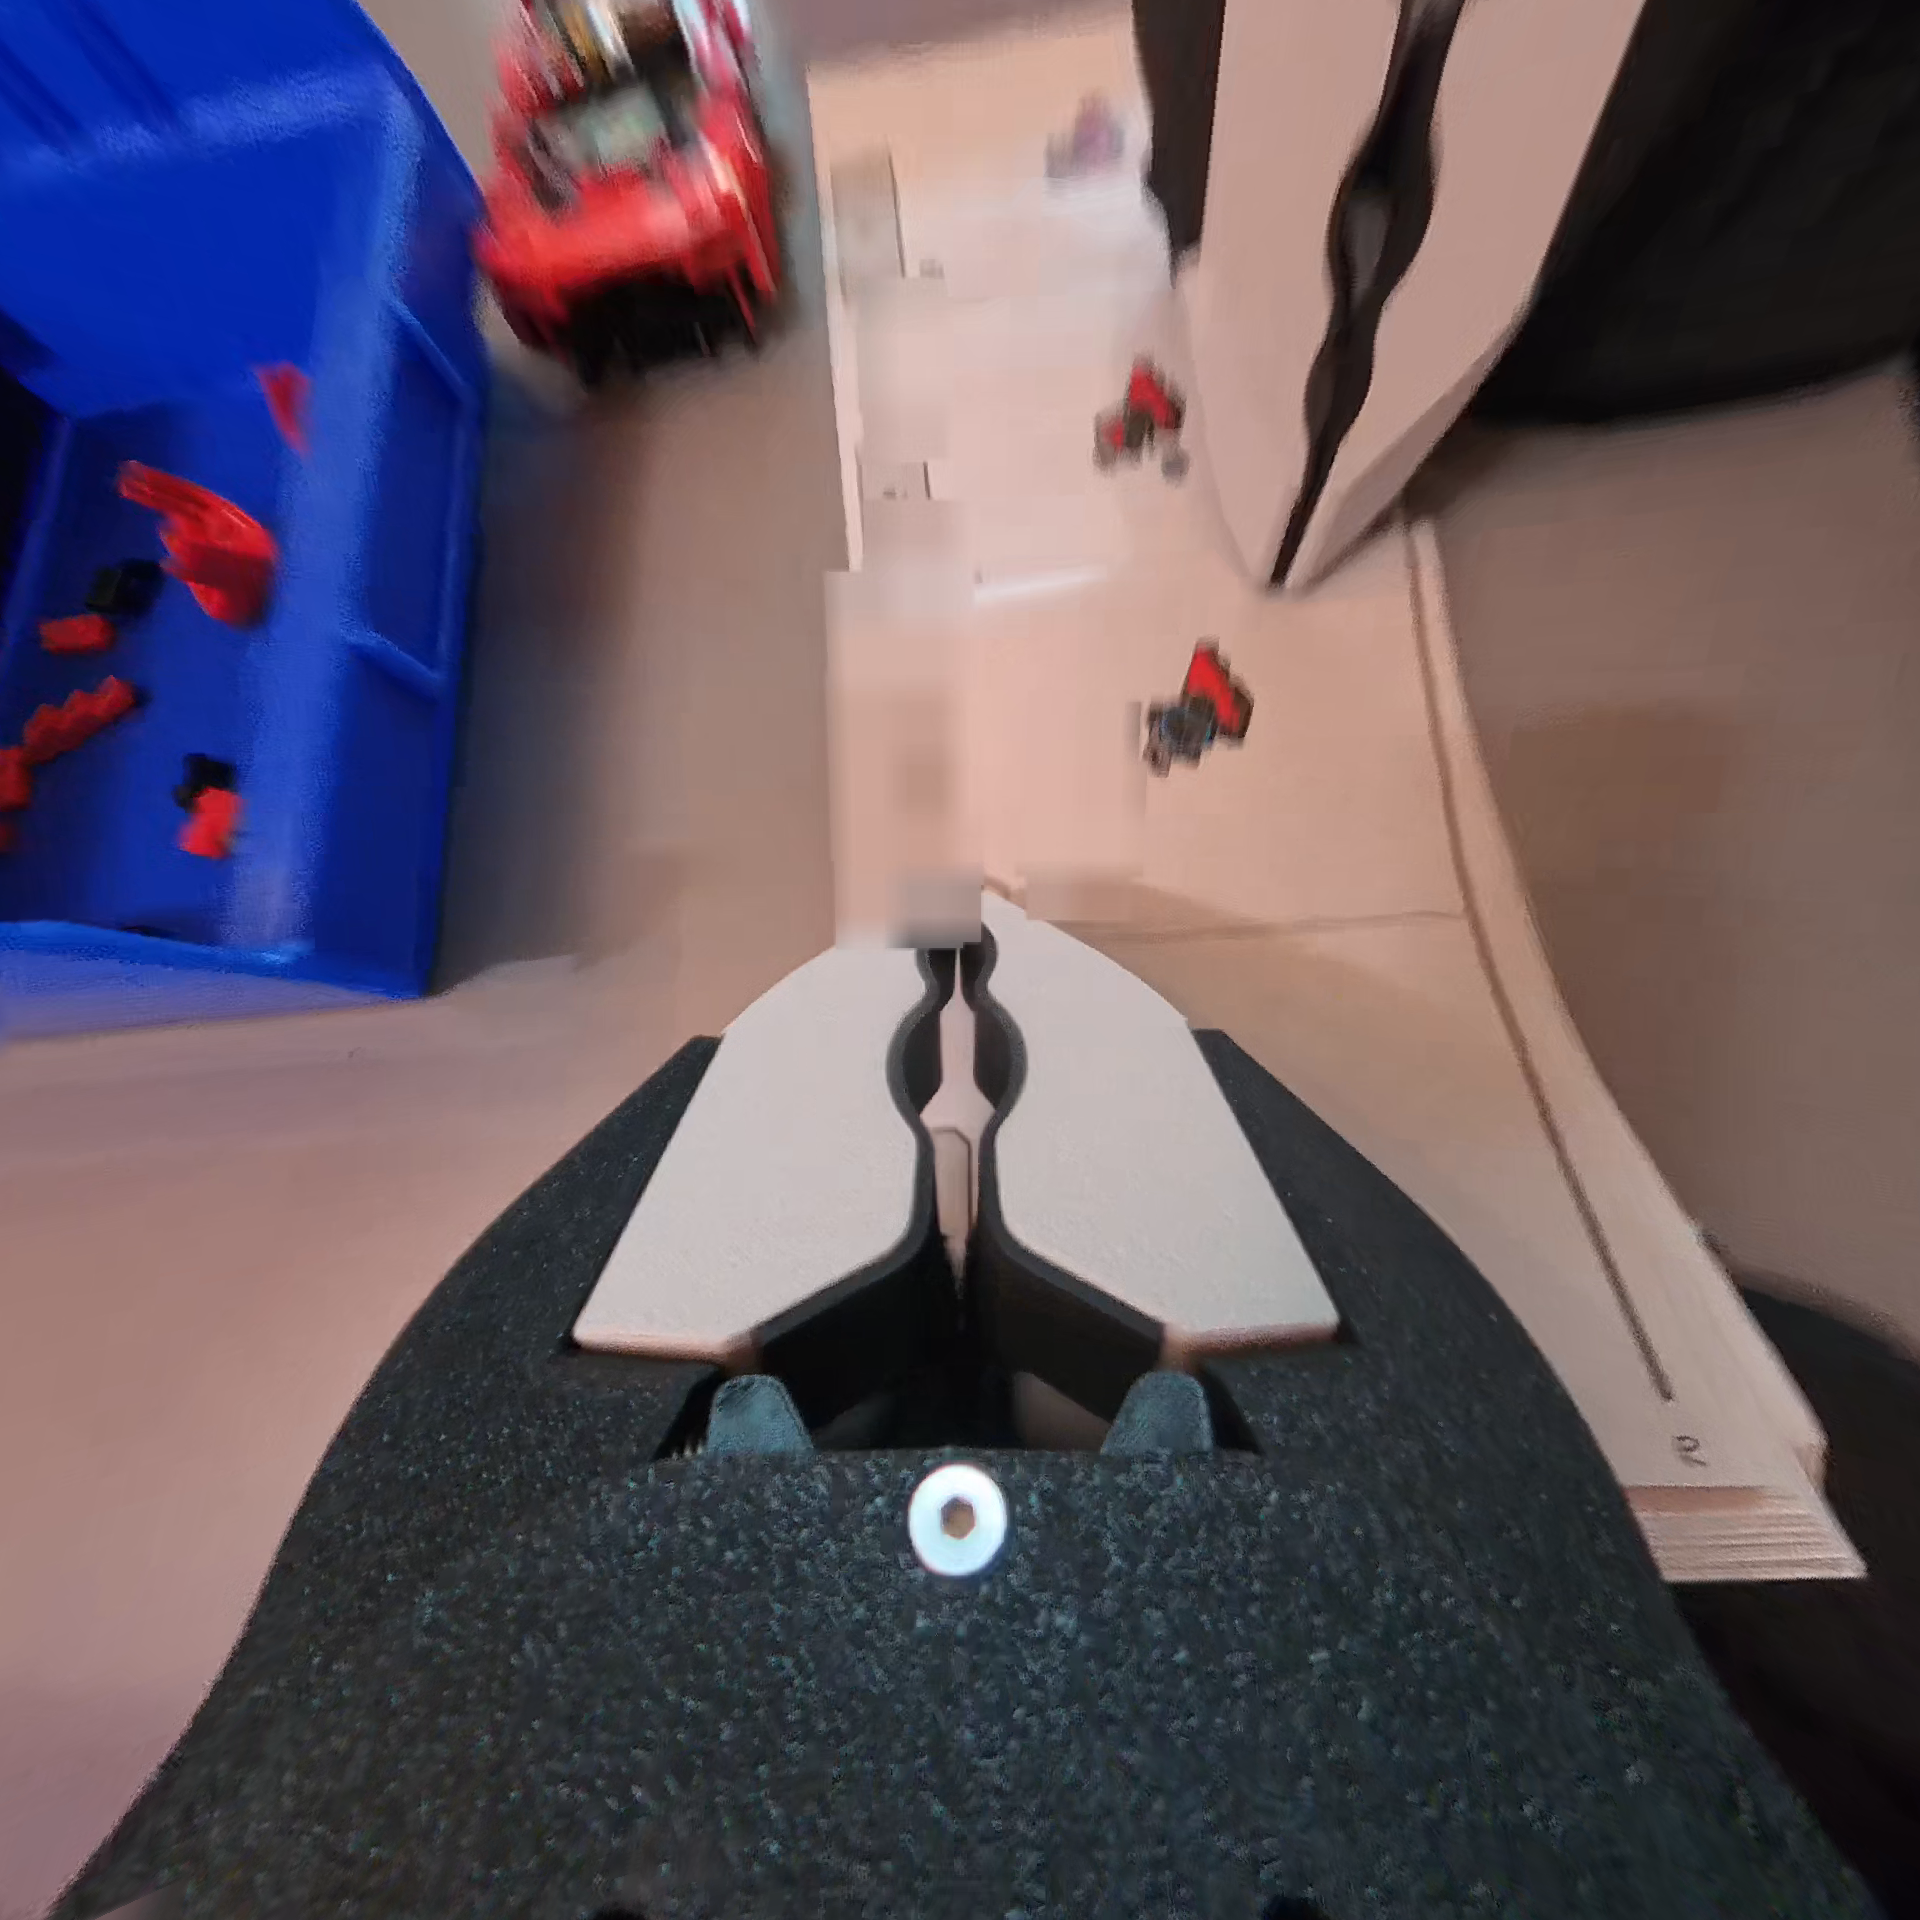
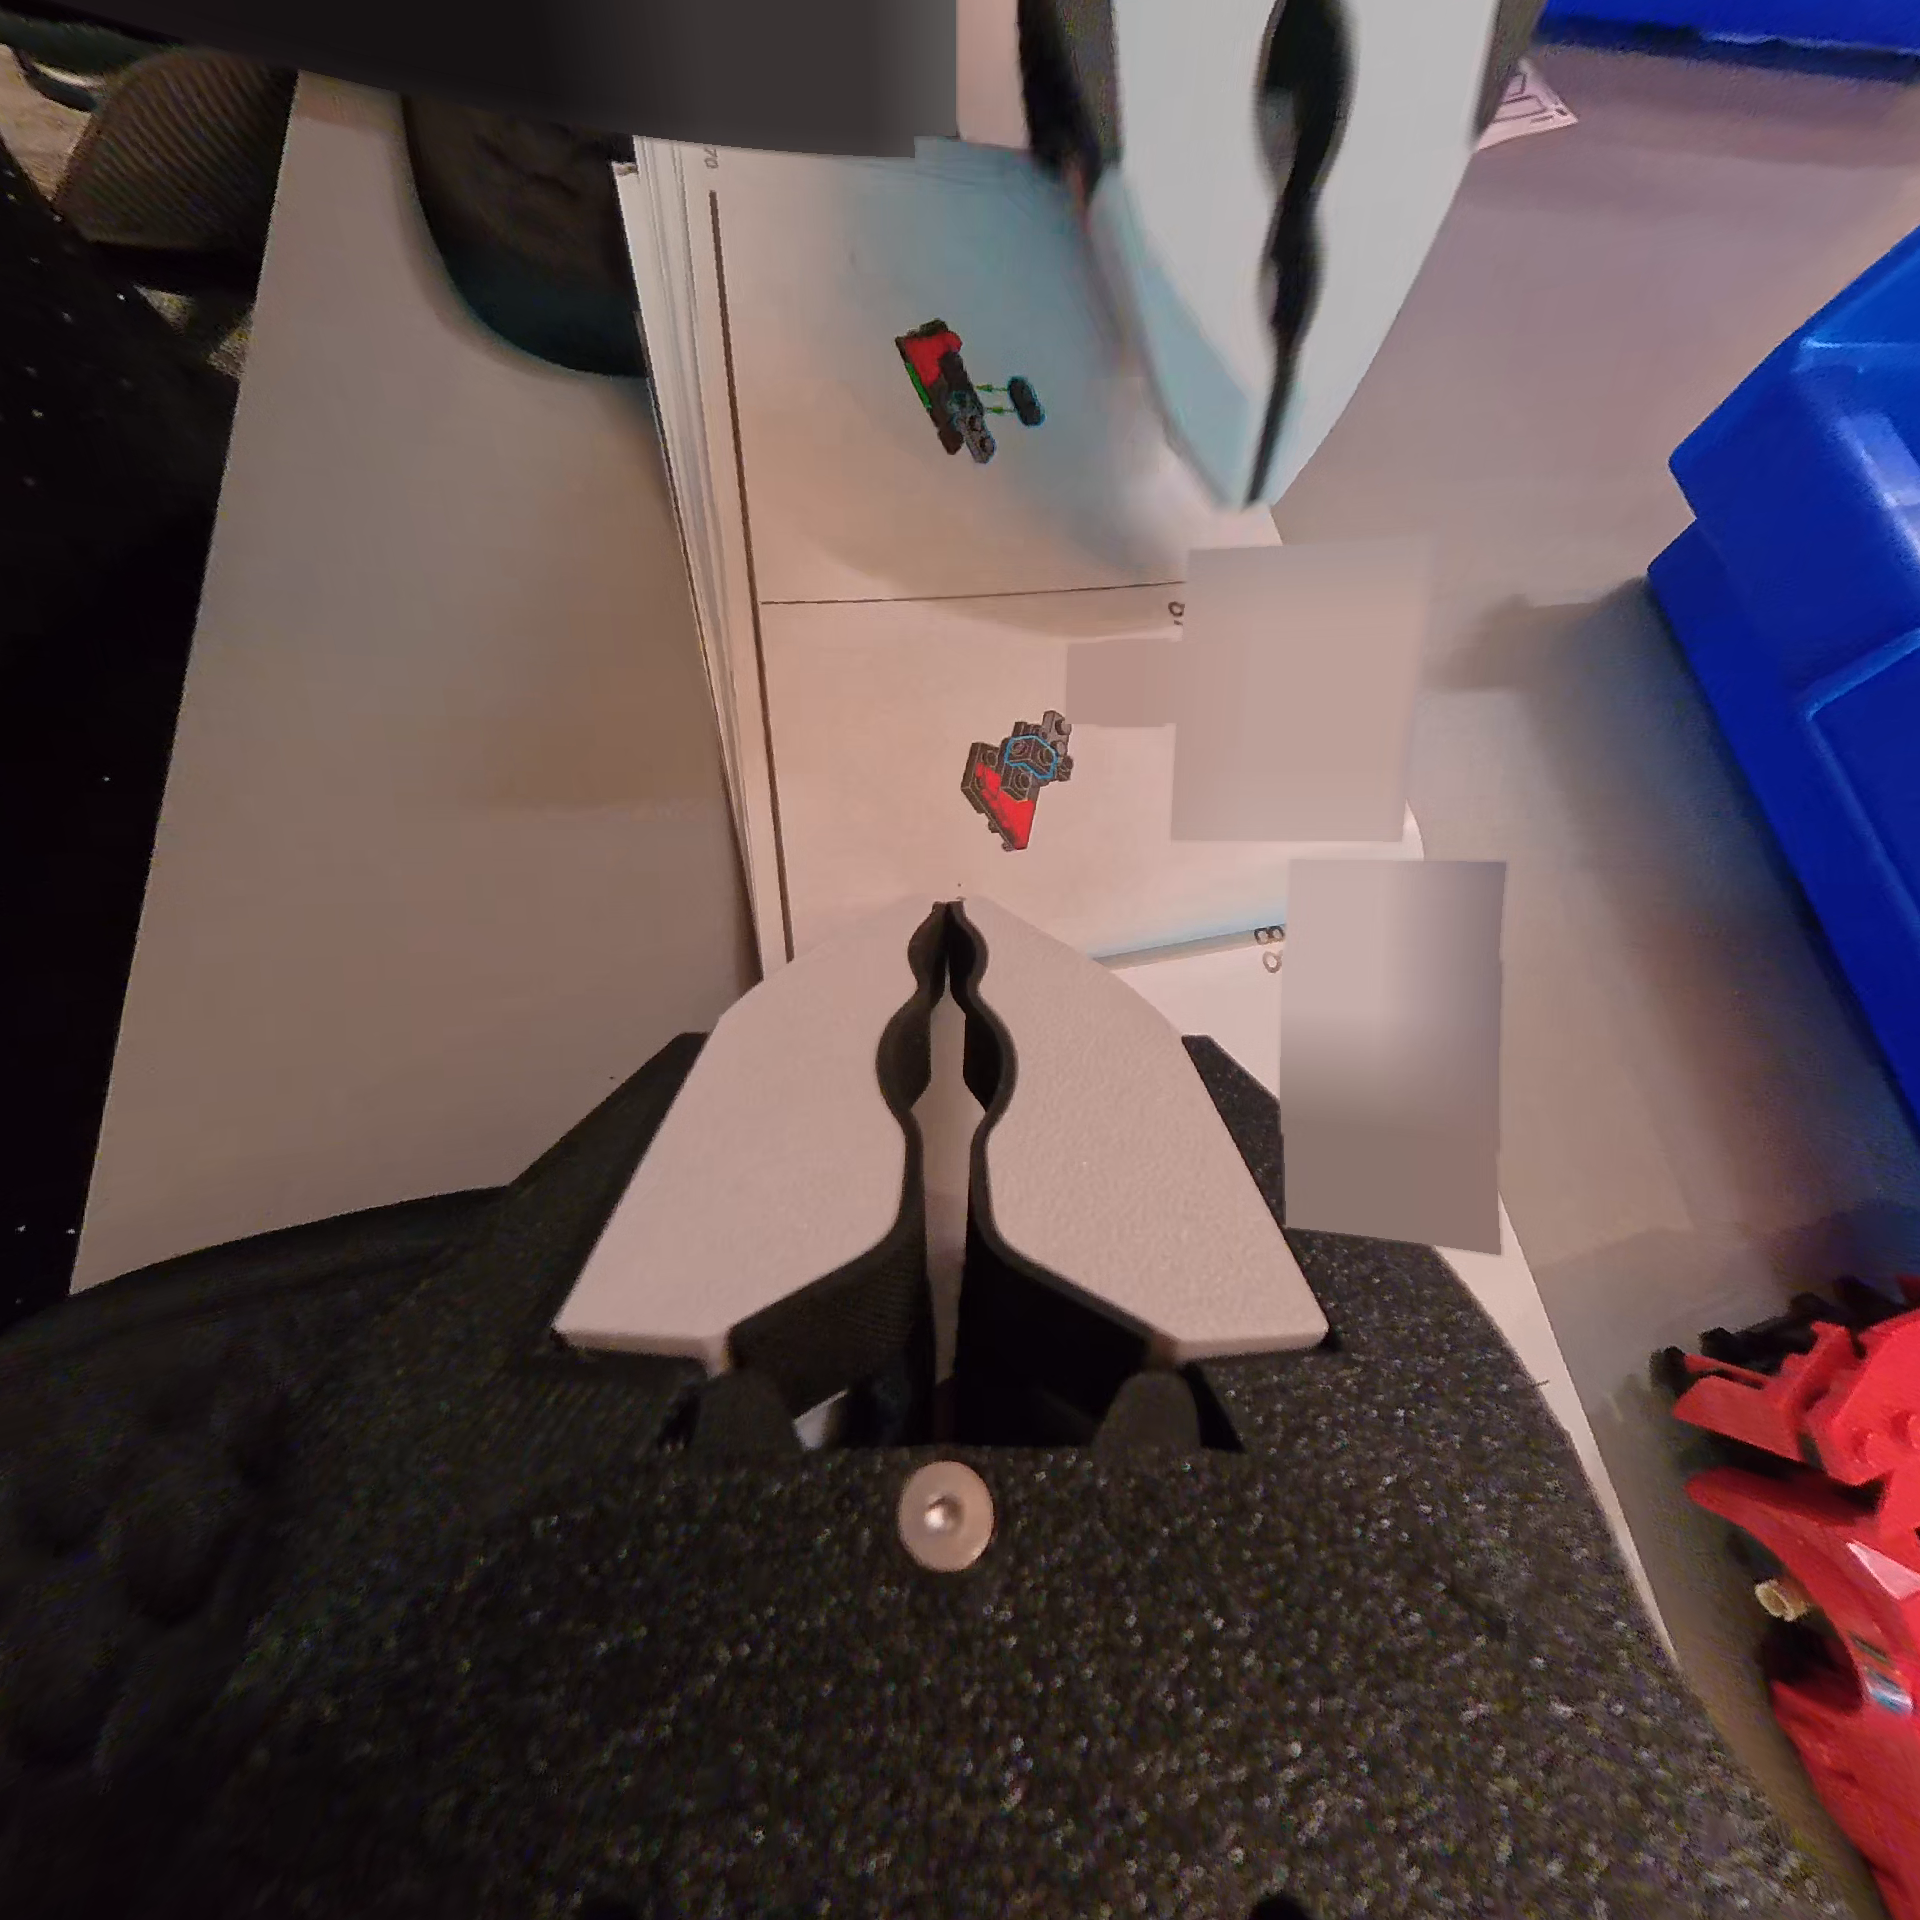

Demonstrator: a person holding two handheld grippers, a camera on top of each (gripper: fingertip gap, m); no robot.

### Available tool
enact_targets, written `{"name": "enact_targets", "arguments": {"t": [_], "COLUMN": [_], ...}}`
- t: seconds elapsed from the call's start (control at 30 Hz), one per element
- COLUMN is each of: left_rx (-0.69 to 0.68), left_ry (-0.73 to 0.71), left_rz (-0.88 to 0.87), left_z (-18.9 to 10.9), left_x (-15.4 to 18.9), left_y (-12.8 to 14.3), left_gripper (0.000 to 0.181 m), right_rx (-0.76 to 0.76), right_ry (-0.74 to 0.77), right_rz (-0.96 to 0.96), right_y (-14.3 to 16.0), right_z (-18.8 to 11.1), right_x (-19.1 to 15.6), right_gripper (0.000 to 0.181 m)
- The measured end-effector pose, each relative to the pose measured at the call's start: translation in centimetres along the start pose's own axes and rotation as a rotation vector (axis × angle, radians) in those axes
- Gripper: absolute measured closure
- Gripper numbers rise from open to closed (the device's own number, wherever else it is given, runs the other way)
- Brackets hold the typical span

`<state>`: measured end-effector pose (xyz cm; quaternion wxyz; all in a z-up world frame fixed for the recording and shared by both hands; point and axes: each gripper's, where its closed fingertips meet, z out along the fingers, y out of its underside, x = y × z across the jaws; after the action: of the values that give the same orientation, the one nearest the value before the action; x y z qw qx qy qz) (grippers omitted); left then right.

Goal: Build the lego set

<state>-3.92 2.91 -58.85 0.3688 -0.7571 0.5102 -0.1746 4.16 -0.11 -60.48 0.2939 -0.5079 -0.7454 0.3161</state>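
1. We see the lego set as a partly built red model (image 1: 634,197), with black and grey parts in it. It is blurred in the left wrist view; in the right wrist view only its red and black edge (image 2: 1813,1538) shows at the lower right.
2. Loose red and black lego pieces (image 1: 197,540) lie on the floor of a blue bin (image 1: 343,312), which stands on the desk (image 1: 644,644) just beside the model.
3. An open instruction booklet (image 2: 914,644) lies flat at the near edge of the desk, its pages showing small pictures of red and black assemblies.
4. Our left gripper (image 1: 951,951) has its jaws closed to a narrow slit. A mosaic patch covers the very tips, so we cannot tell whether they pinch anything.
5. Our right gripper (image 2: 948,912) has its jaws closed tip to tip with nothing between them.
6. Both grippers hang over the booklet. In the left wrist view the right gripper (image 1: 1288,566) appears farther off over the page; in the right wrist view the left gripper (image 2: 1257,488) likewise.
7. The model stands on the desk beyond the booklet's far edge, apart from both grippers and held by neither.
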Motion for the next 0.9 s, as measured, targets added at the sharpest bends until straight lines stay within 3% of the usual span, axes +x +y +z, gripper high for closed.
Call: {"name": "enact_targets", "arguments": {"t": [0.07, 0.13, 0.33, 0.6, 0.9], "left_rx": [0.184, 0.274, -0.151, -0.132, -0.120], "left_ry": [0.021, 0.051, 0.093, 0.117, 0.119], "left_rz": [-0.060, -0.100, 0.042, 0.012, -0.003], "left_z": [-1.8, -3.0, 1.2, 1.2, 1.0], "left_x": [-0.2, -0.1, 1.9, 2.2, 2.2], "left_y": [-2.8, -4.0, 2.0, 1.7, 1.7], "left_gripper": [0.181, 0.181, 0.181, 0.181, 0.181], "right_rx": [0.003, 0.004, 0.004, 0.005, 0.030], "right_ry": [-0.005, -0.008, -0.005, -0.003, 0.136], "right_rz": [0.004, 0.007, 0.003, -0.001, -0.221], "right_y": [0.0, 0.0, 0.0, 0.0, -1.5], "right_z": [0.0, 0.0, 0.0, 0.0, -0.9], "right_x": [0.0, 0.0, 0.0, 0.0, 0.2], "right_gripper": [0.181, 0.181, 0.181, 0.181, 0.181]}}
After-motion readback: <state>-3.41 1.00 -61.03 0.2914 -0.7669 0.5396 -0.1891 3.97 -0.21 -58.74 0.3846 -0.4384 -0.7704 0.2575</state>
